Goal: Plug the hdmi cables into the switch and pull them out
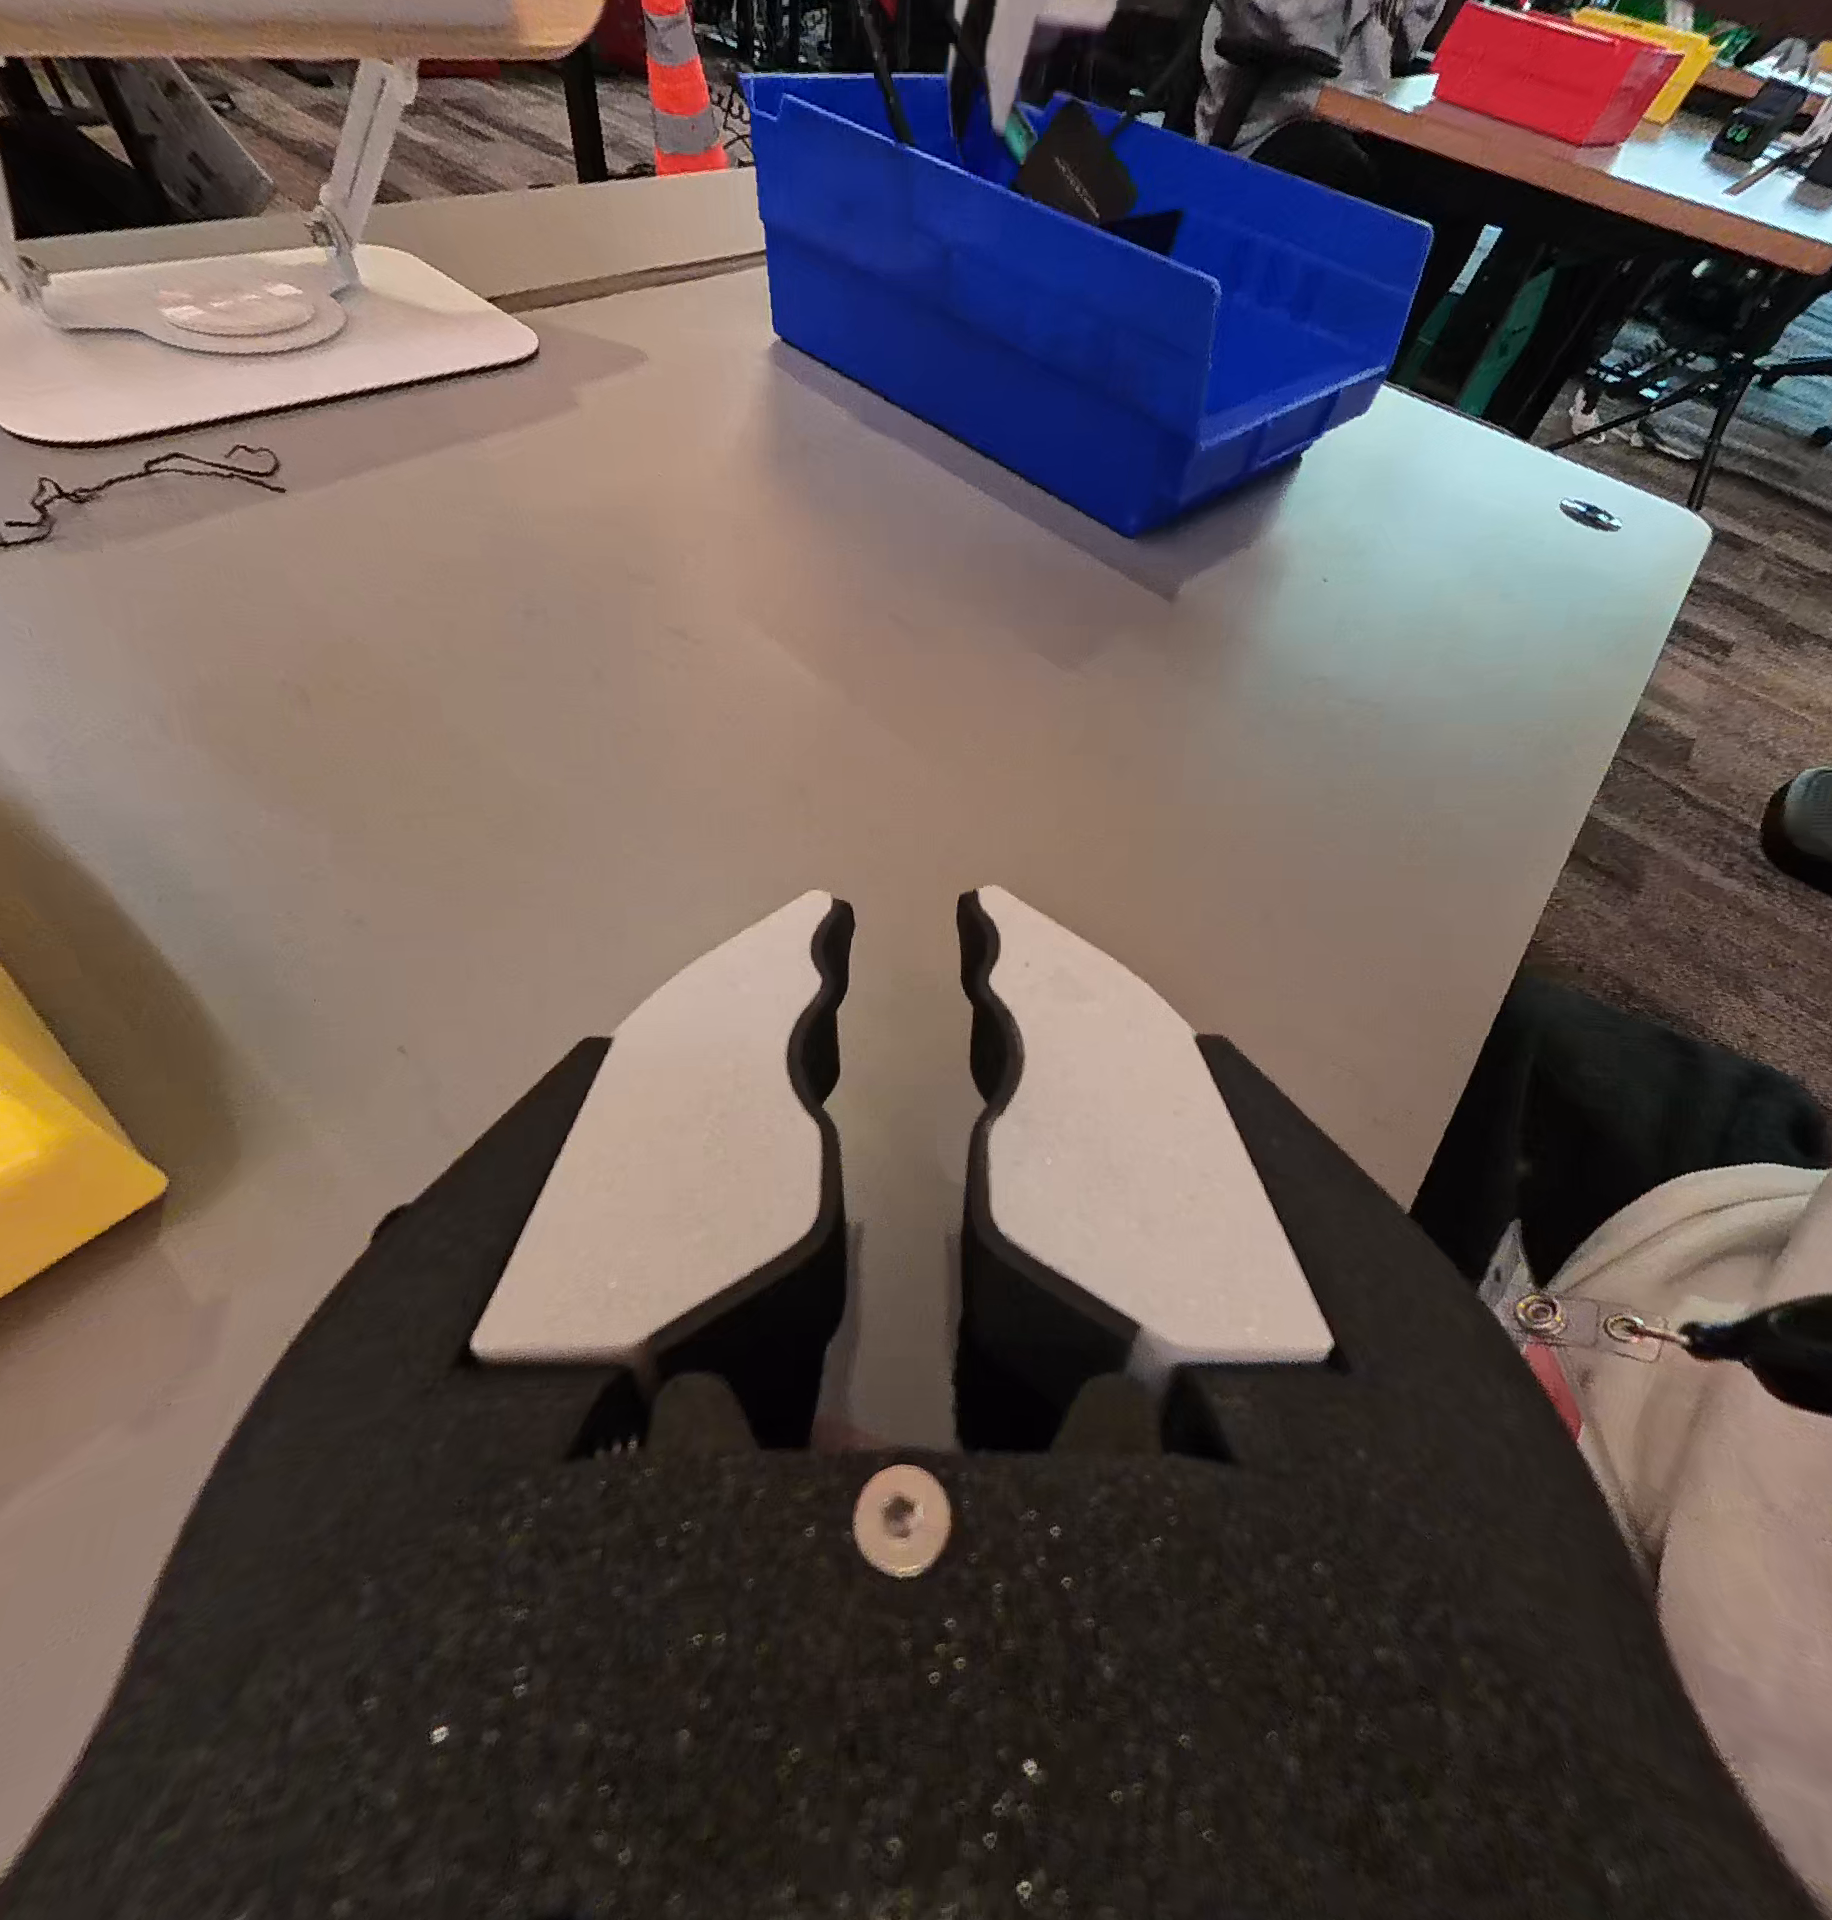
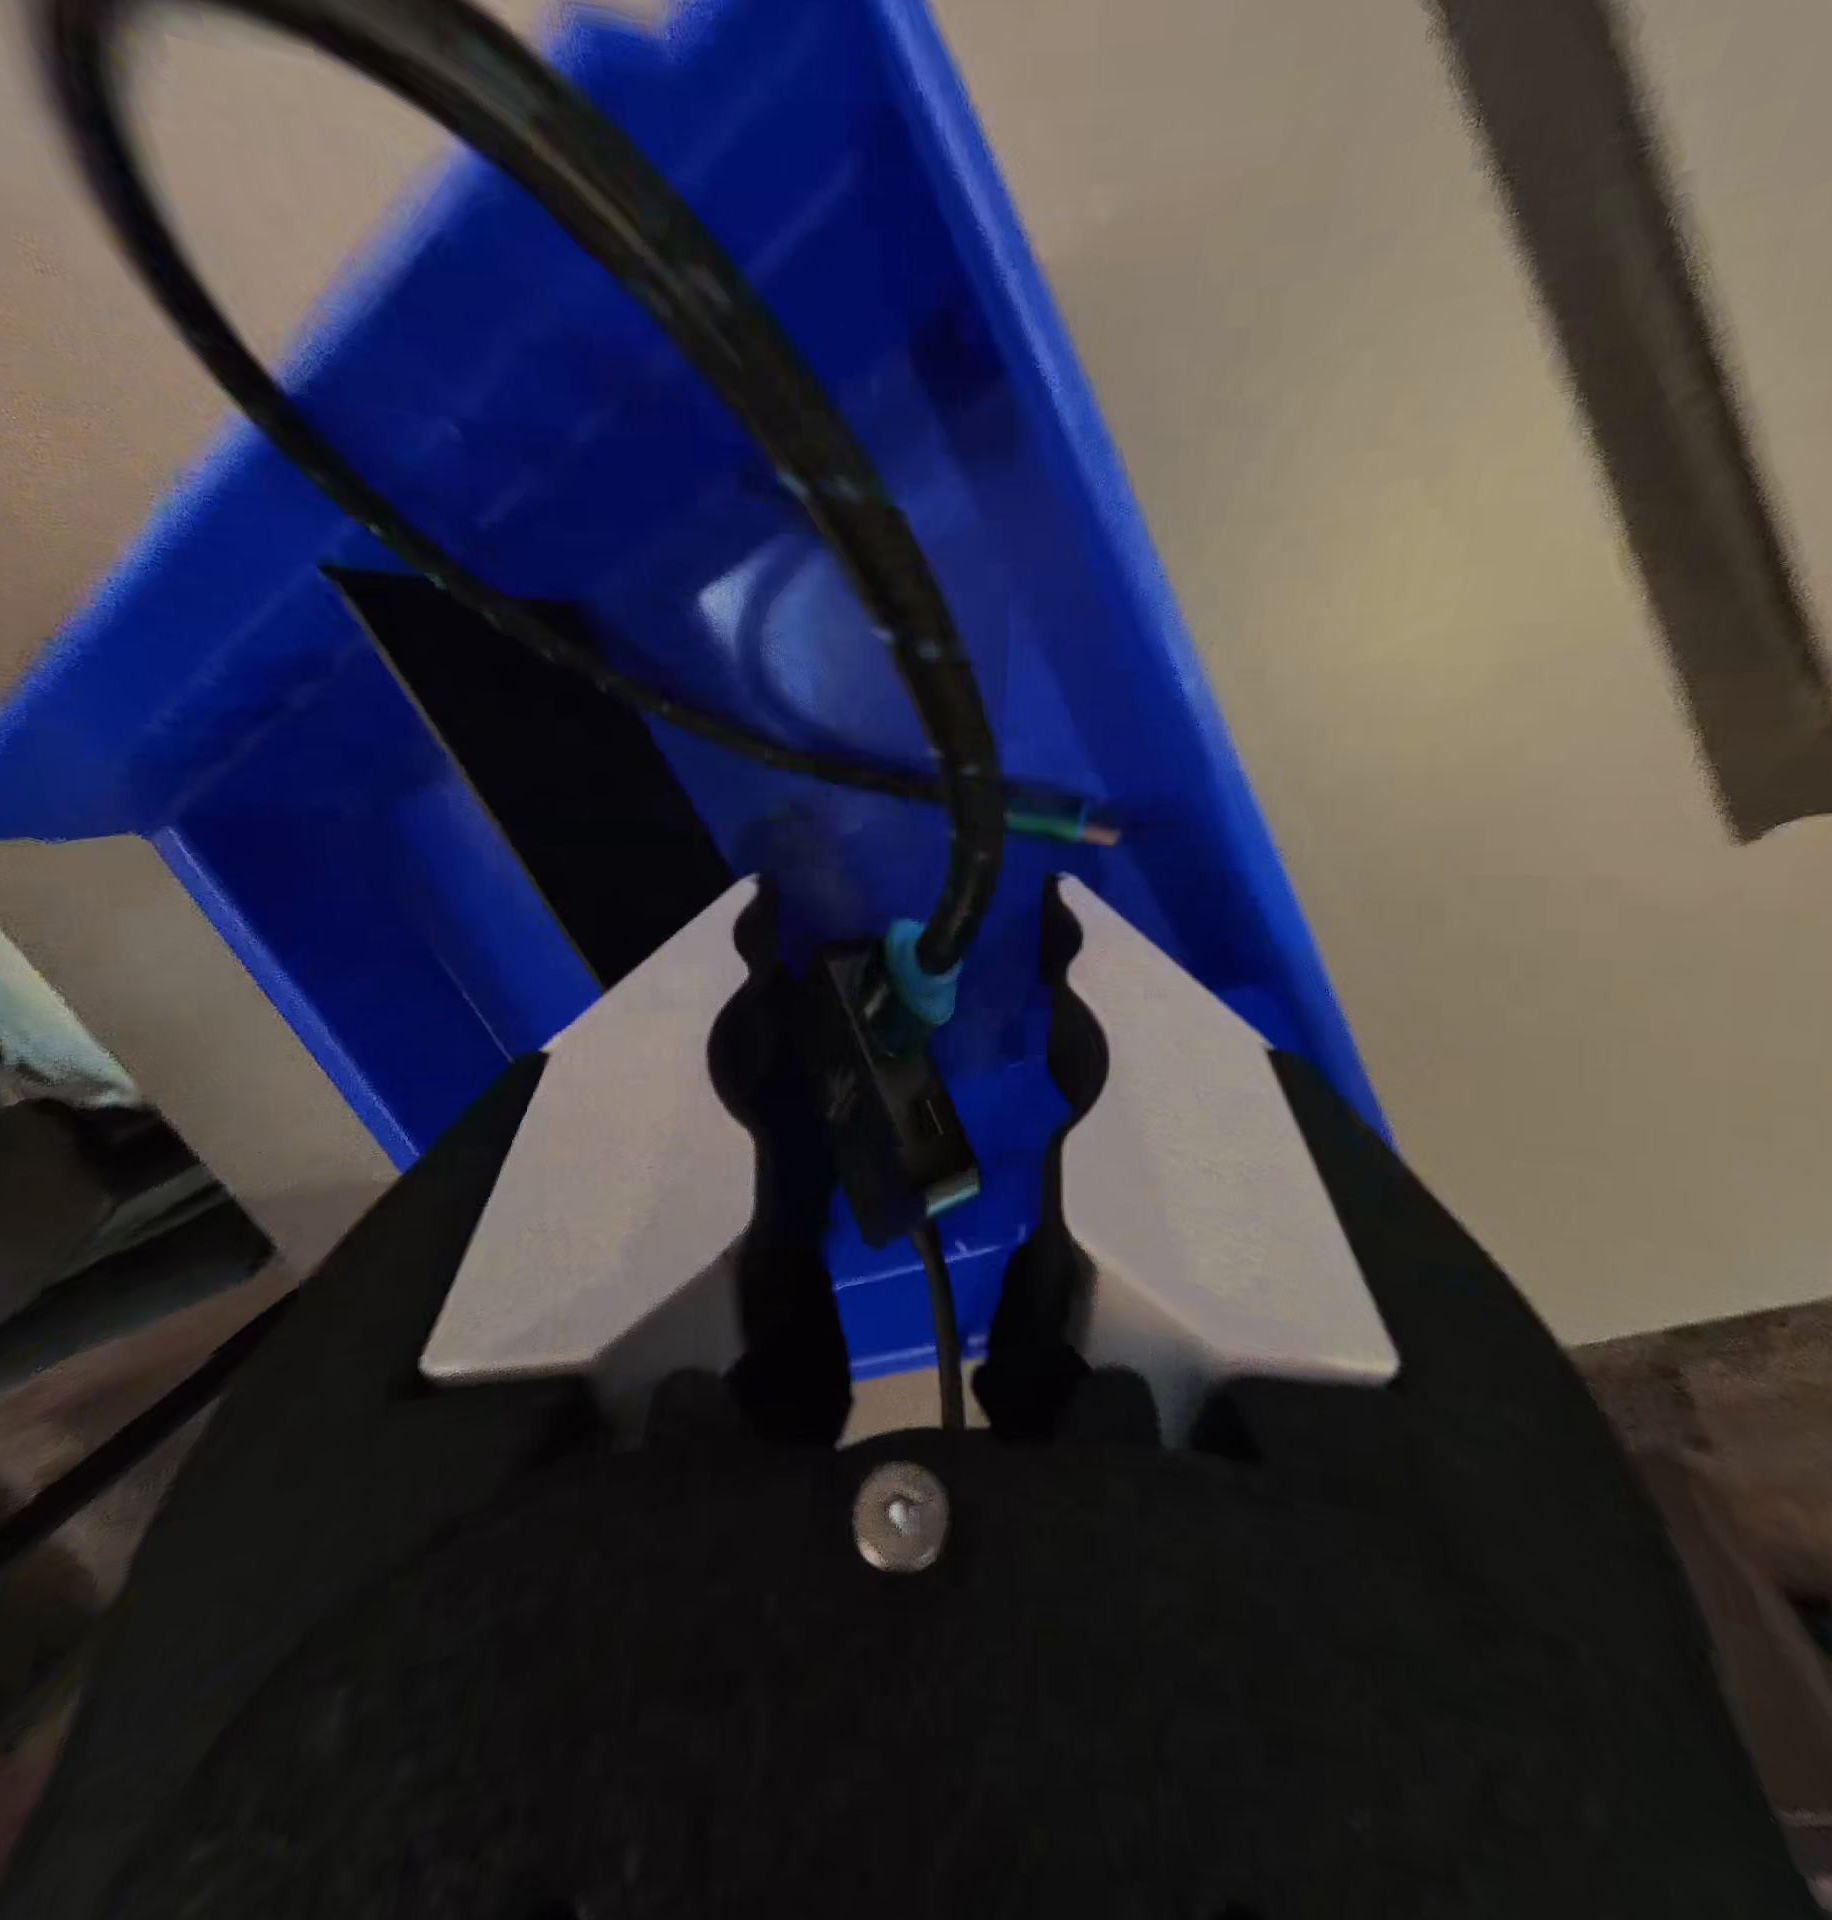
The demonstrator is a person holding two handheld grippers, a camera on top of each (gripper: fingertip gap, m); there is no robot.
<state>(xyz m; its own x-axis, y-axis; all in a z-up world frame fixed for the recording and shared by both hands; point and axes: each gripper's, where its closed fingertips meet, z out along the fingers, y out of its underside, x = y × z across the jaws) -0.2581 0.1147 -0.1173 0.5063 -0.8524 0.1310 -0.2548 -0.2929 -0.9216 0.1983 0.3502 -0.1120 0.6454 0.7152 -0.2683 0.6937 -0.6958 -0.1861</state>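
In the right wrist view, my right gripper (image 2: 901, 914) hangs over the blue bin (image 2: 538, 436). Its jaws stand apart around a small black connector block (image 2: 896, 1101). A braided black HDMI cable (image 2: 787, 447) with a teal collar (image 2: 922, 982) runs into the block, and a thin black lead leaves its near end. There is a gap on the block's right side. A flat black piece (image 2: 538, 748) lies in the bin. The picture is blurred. My left gripper (image 1: 904, 914) is slightly open and empty, low over the grey table (image 1: 579, 727), well short of the blue bin (image 1: 1047, 332).
A yellow bin (image 1: 29, 1153) sits at the left table edge. A white stand (image 1: 216, 332) and a loose black thread (image 1: 112, 488) lie at the back left. The table's right edge (image 1: 1639, 748) drops to carpet. A person's pale sleeve (image 1: 1743, 1507) is at the lower right. Tip to tip, the grippers are about 50 cm apart. Measured from the fingertips, the small black connector block (image 2: 896, 1101) is 4 cm or so from the right gripper and 55 cm from the left.
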